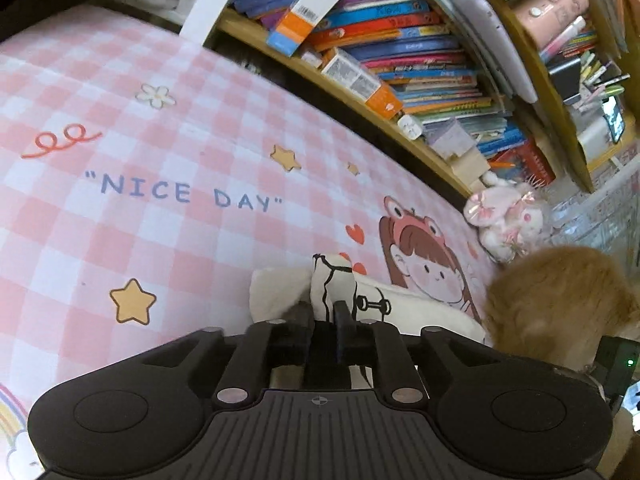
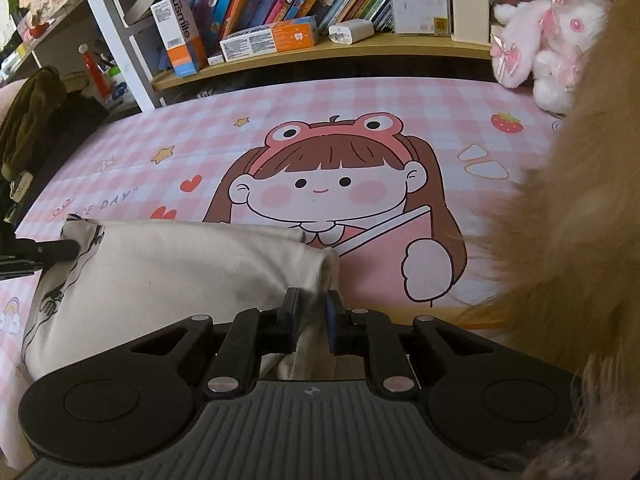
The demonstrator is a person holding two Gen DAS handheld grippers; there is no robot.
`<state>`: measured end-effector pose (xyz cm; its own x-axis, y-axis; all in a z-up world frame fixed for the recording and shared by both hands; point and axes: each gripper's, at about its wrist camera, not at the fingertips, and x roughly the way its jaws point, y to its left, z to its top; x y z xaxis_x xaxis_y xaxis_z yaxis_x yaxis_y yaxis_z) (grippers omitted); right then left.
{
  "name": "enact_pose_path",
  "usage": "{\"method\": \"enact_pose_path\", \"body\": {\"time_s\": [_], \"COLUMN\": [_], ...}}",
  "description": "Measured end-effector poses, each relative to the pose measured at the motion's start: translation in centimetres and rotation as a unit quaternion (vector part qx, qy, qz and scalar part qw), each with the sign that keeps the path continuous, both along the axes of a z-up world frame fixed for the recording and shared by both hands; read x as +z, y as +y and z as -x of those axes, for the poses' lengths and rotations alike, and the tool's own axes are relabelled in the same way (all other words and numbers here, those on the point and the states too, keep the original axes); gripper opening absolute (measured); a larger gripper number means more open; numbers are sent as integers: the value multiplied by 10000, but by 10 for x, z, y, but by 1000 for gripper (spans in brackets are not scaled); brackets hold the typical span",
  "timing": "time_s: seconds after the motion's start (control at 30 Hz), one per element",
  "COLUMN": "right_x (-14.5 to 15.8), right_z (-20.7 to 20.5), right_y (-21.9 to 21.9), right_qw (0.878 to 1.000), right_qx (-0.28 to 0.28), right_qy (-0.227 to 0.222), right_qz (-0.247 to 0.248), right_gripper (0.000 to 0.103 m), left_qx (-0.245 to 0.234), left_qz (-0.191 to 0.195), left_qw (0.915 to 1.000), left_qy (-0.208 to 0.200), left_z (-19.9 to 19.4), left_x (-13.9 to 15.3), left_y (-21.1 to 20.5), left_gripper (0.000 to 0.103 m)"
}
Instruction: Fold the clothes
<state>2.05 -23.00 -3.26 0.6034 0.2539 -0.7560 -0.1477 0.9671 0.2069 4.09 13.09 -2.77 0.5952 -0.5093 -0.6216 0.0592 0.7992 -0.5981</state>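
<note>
- we see a cream garment with black line drawings printed on it, lying on a pink checked bed sheet at the near edge, in front of the big cartoon girl print.
- in the right wrist view the garment spreads wide and mostly smooth, with soft folds along its far edge and one corner bunched up just ahead of the camera; the black print runs down its left side.
- our right gripper is clenched on that bunched corner, the cloth pinched between the two fingers and hanging below them.
- our left gripper grasps another corner; in the left wrist view the cloth stands up in a small peak above the fingers, showing black lines and a small dumbbell-like drawing.
- in the right wrist view the left gripper's finger reaches in from the left edge and touches the garment's far left corner, so the two grips sit at opposite ends of the cloth.
- the sheet also carries stars, hearts and the words "nice day".
- a wooden shelf packed with books runs beside the bed, and a pink plush toy sits at its end.
- a tan furry mass fills the right side; we cannot tell what it is.
</note>
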Motion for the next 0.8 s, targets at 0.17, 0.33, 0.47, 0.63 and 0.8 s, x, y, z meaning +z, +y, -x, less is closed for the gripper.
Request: {"method": "enact_pose_path", "body": {"time_s": [0.17,0.33,0.47,0.63,0.8], "right_x": [4,18,22,9,-6], "right_z": [8,35,55,64,68], "right_y": [-2,-12,-16,-13,-19], "right_qw": [9995,9961,9952,9982,9974], "right_qx": [-210,-562,-519,-401,-475], "right_qy": [-218,-606,-559,-171,31], "right_qz": [13,-314,-608,-408,-542], "right_gripper": [25,33,33,33,32], "left_qx": [75,246,371,506,698], "left_qz": [-35,-76,-18,26,-8], "left_qw": [9999,9997,9993,9987,9975], "left_qy": [-88,9,67,111,100], "left_z": [19,38,50,62,65], "left_x": [10,8,6,3,3], "left_y": [5,5,4,2,1], "left_gripper": [47,51,51,52,50]}}
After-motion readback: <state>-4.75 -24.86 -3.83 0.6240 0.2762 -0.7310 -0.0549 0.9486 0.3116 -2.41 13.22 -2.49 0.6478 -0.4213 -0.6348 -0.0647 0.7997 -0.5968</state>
